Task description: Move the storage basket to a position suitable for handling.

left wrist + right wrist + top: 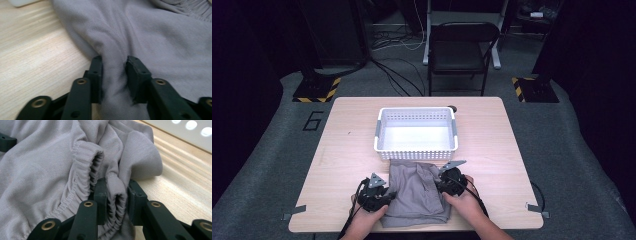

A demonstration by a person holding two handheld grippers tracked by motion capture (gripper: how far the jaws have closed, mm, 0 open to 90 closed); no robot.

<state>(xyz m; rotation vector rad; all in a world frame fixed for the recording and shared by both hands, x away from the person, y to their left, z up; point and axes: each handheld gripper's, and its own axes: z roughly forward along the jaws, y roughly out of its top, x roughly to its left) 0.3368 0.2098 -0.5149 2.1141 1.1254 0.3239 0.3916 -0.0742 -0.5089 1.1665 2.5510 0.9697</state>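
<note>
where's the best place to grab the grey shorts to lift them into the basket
Grip the grey shorts at their two side edges, coming in low from left and right. The gathered waistband on the right gives a thick, firm fold; the left edge bunches easily between jaws.

High view above the table (347, 150), facing forward-down; both tool views close on shared grey cloth (417, 192).

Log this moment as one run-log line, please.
left gripper: shut on grey garment left edge | right gripper: shut on its elastic waistband | white basket: empty, beyond garment
</note>
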